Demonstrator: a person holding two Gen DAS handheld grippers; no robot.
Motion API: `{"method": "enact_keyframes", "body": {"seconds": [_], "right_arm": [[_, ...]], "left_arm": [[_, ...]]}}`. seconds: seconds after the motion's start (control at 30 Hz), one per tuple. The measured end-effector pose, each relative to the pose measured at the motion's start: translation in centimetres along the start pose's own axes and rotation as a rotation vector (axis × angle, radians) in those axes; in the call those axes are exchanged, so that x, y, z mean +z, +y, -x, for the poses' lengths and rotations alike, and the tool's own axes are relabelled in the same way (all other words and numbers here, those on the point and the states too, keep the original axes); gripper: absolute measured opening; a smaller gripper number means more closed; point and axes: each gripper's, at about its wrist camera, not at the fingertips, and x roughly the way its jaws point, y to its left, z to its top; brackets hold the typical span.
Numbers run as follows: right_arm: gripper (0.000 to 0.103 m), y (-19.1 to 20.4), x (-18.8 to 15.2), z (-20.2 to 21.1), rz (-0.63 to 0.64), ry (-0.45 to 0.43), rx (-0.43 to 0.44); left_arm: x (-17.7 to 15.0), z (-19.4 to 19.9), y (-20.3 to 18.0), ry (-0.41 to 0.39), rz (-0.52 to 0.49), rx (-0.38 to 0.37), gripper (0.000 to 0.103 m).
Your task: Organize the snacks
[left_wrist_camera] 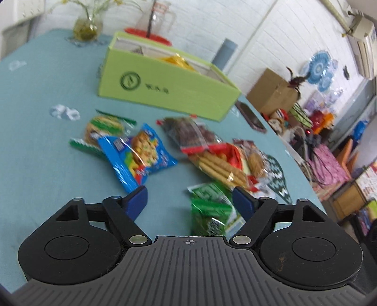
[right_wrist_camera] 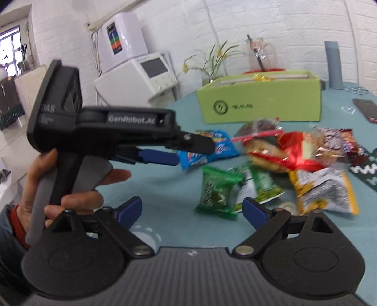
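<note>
Several snack packets lie on the teal tablecloth in front of an open lime-green box (left_wrist_camera: 165,87) (right_wrist_camera: 261,103) that holds a yellow packet (left_wrist_camera: 178,61). Among them are a blue cookie bag (left_wrist_camera: 136,155) (right_wrist_camera: 207,150), a green-edged cookie pack (left_wrist_camera: 103,128), a red-edged dark snack bag (left_wrist_camera: 190,135), a biscuit-stick pack (left_wrist_camera: 221,164) and a green packet (left_wrist_camera: 209,211) (right_wrist_camera: 215,191). My left gripper (left_wrist_camera: 189,202) is open and empty above the table, the green packet just before it. My right gripper (right_wrist_camera: 192,208) is open and empty. The left gripper also shows in the right wrist view (right_wrist_camera: 179,150), hand-held.
A phone (left_wrist_camera: 251,115) (right_wrist_camera: 366,109) lies right of the box. A flower vase (left_wrist_camera: 86,27), a glass jug on a red tray (left_wrist_camera: 155,21) and a grey cylinder (right_wrist_camera: 333,66) stand behind it. The table edge drops off on the right toward cluttered bags and cartons.
</note>
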Motion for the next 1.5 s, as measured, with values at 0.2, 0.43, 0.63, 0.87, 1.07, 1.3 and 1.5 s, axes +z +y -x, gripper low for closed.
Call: {"method": "enact_keyframes", "body": {"seconds": [0.2, 0.43, 0.63, 0.87, 1.07, 1.3, 1.5], "right_arm": [[0.093, 0.6, 1.1, -3.0, 0.043, 0.038, -0.013], [0.093, 2.7, 0.7, -4.2, 0.080, 0.086, 0.072], [0.093, 2.9, 0.9, -4.3, 0.091, 0.069, -0.005], [0.071, 3.1, 0.4, -5.1, 0.107, 0.093, -0.017], [0.048, 2.5, 1.4, -4.6, 0.107, 0.060, -0.015], [0.051, -0.7, 7.6, -2.8, 0.159, -0.066, -0.077], [0.052, -8.3, 16.8, -5.3, 0.180, -0.104, -0.176]], "left_arm": [[-0.5, -1.3, -0.2, 0.081, -0.042, 0.004, 0.038], [-1.6, 1.5, 2.3, 0.071, -0.007, -0.004, 0.025], [-1.5, 3.3, 2.6, 0.009, -0.013, 0.035, 0.045], [-2.4, 1.8, 1.7, 0.061, -0.059, 0.009, 0.037], [-2.1, 2.4, 1.1, 0.062, -0.060, -0.039, 0.005], [5.4, 0.8, -3.4, -0.018, -0.137, -0.088, 0.007], [15.7, -5.7, -7.3, -0.060, -0.213, -0.114, 0.007]]}}
